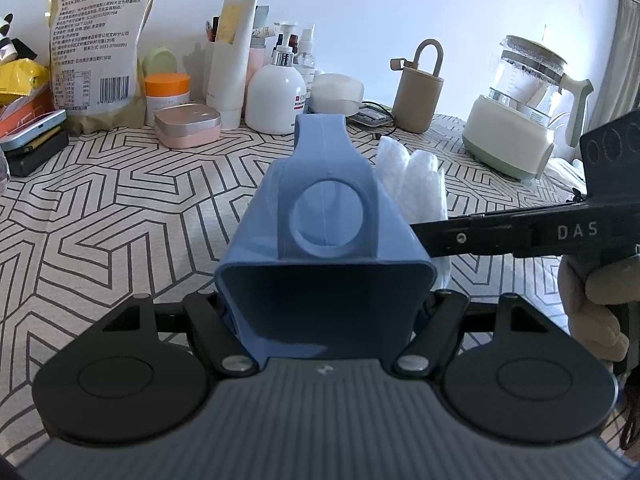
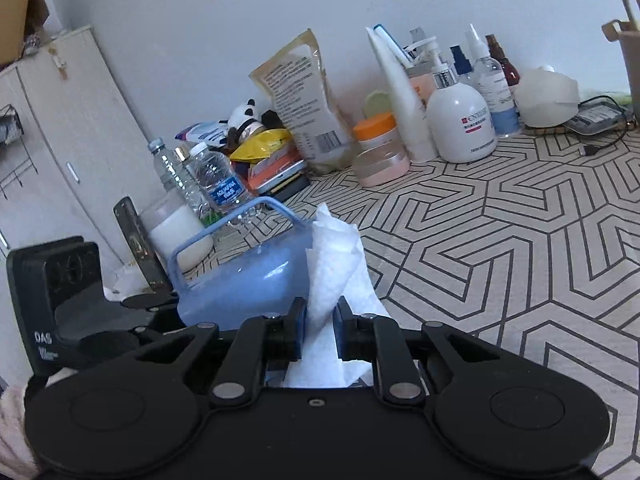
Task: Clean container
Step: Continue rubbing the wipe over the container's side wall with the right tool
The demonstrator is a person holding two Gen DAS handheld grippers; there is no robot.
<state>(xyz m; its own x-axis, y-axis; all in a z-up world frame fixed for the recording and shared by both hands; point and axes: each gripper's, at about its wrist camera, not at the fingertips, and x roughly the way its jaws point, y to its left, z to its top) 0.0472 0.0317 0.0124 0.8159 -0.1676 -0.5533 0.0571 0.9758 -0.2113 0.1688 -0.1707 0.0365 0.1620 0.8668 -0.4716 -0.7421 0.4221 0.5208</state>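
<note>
A patterned tabletop (image 1: 120,208) fills the scene, its far edge crowded with bottles and jars. Above it, the left gripper (image 1: 324,320) holds a blue plastic container (image 1: 320,248), its jaws clamped on the container's sides. The right gripper (image 2: 320,320) has its jaws closed on a white paper towel (image 2: 332,264), pressed against the container's outer wall. Wiping looks under way; how much remains is unclear. No dirt is visible, and both grippers' fingertips are hidden.
</note>
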